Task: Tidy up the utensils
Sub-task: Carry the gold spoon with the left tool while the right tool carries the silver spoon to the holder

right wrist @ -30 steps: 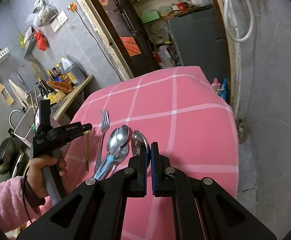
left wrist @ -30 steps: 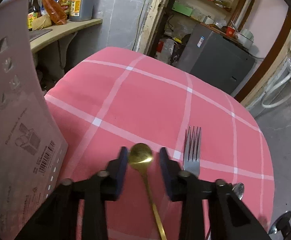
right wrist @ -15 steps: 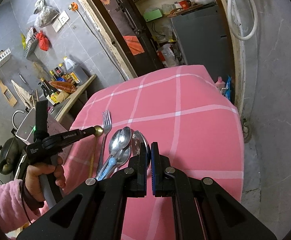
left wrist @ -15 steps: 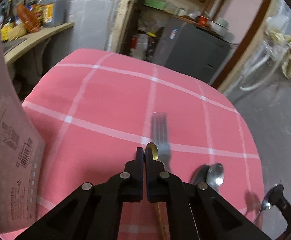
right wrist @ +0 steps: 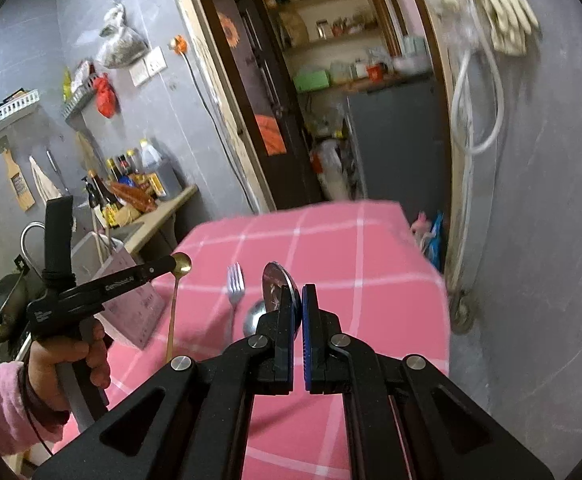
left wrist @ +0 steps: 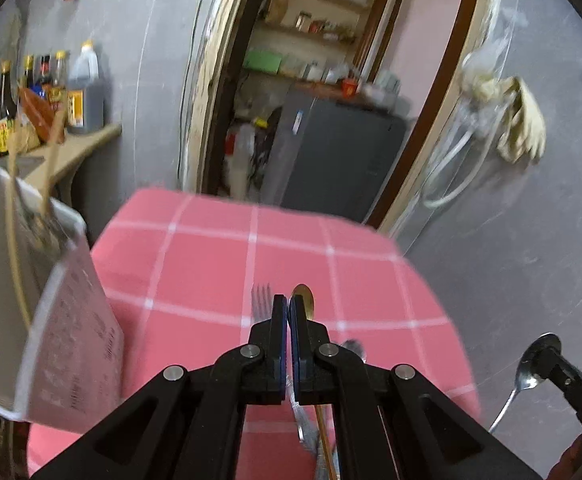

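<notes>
Left fingers [left wrist: 279,320]: closed on the neck of a gold spoon [right wrist: 175,298], just below its bowl; the handle hangs down, clear of the tablecloth [right wrist: 363,256].
Left gripper [right wrist: 173,264]: raised above the left part of the table, held by a hand [right wrist: 71,364] in a pink sleeve.
Right fingers [right wrist: 285,312]: nearly together, a narrow gap between the blue pads; a steel spoon [right wrist: 279,284] is pinched there, its bowl standing up past the tips.
Right gripper [right wrist: 297,312]: lifted over the near middle of the table.
Same steel spoon, left wrist view [left wrist: 531,368]: at far right, bowl uppermost, handle slanting down and left.
Fork [right wrist: 235,282]: flat on the tablecloth, tines pointing far, between the two grippers.
Other spoons [right wrist: 253,316]: on the cloth just right of the fork, partly hidden behind the right gripper; their number cannot be told.
Basket [left wrist: 43,312]: white plastic, at the table's left edge, label facing the table; thin sticks [left wrist: 15,216] stand in it.
Bottles [right wrist: 131,184]: on the counter at far left.
</notes>
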A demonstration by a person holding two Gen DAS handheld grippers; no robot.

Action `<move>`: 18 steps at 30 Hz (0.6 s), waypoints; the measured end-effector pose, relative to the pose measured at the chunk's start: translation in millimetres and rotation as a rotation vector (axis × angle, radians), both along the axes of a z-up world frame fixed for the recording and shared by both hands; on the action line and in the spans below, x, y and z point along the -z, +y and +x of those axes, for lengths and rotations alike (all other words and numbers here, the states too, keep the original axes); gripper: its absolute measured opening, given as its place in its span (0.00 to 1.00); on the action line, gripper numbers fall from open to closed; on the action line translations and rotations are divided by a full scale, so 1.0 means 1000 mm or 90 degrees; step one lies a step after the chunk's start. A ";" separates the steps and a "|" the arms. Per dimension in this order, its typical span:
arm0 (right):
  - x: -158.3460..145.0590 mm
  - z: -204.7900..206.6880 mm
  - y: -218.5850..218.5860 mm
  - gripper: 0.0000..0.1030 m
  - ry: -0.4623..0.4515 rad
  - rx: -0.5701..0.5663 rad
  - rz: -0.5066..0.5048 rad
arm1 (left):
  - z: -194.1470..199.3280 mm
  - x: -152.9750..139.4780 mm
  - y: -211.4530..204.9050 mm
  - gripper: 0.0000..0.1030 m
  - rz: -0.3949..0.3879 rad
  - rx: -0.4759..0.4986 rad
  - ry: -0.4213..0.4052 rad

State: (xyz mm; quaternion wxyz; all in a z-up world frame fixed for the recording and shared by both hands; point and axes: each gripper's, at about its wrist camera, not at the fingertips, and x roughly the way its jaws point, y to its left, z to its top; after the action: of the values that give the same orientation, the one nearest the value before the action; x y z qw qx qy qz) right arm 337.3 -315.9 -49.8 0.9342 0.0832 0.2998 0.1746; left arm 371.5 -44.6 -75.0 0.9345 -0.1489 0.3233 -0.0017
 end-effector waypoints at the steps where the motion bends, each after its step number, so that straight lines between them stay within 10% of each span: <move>1: -0.008 -0.002 0.003 0.04 -0.010 0.000 -0.002 | -0.003 -0.007 0.003 0.02 -0.004 0.000 -0.010; 18: -0.093 0.010 0.138 0.04 -0.147 -0.080 0.016 | -0.062 -0.114 0.111 0.02 -0.002 -0.075 -0.146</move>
State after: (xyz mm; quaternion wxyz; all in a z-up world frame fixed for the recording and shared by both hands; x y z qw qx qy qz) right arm 346.9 -177.6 43.1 0.9484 0.0552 0.1930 0.2453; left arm 309.8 66.6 38.7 0.9636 -0.1677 0.2052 0.0361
